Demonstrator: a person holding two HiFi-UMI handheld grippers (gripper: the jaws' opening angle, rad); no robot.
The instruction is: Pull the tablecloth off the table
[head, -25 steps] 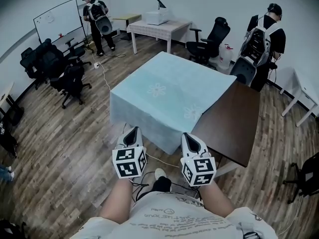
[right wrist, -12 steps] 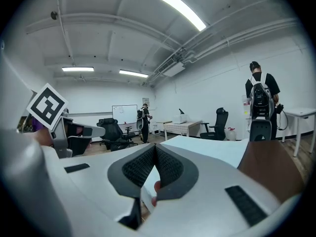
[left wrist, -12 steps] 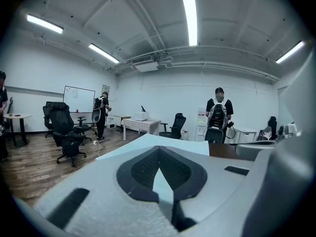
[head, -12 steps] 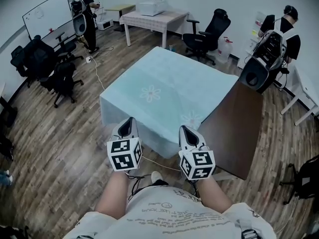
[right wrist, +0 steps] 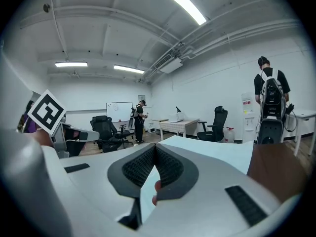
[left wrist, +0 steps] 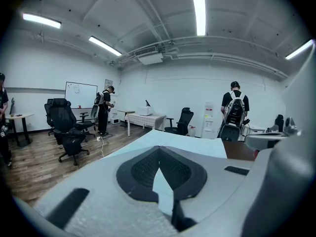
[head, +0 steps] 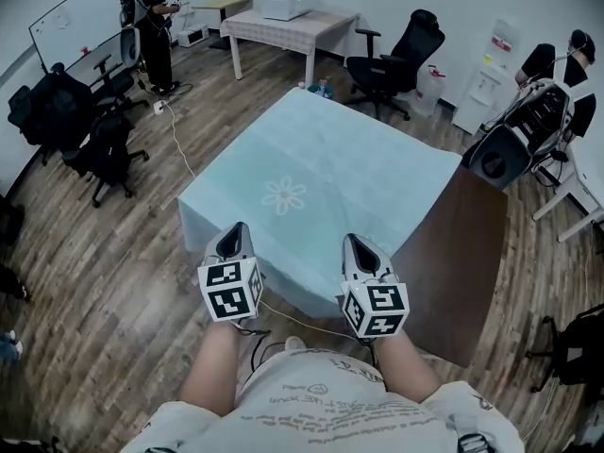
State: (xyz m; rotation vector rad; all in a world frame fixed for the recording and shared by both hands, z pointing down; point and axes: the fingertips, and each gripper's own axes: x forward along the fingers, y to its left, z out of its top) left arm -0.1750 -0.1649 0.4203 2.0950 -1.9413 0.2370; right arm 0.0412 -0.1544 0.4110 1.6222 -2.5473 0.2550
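Head view: the pale blue tablecloth [head: 321,173], smooth with a white flower print [head: 285,196], lies skewed on the dark brown table [head: 462,253]. The table's right part is bare, and the cloth hangs over its near-left side. The left gripper [head: 234,239] and right gripper [head: 359,248] sit at the hem nearest the person.

Only the gripper views show the grip. The left gripper's ribbed black pads [left wrist: 143,169] are nearly together, pinching a thin fold of cloth. The right gripper's pads [right wrist: 138,167] pinch the cloth likewise.

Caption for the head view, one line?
The tablecloth, near edge gripped by left tongs and right tongs, leaves brown table bare at right.
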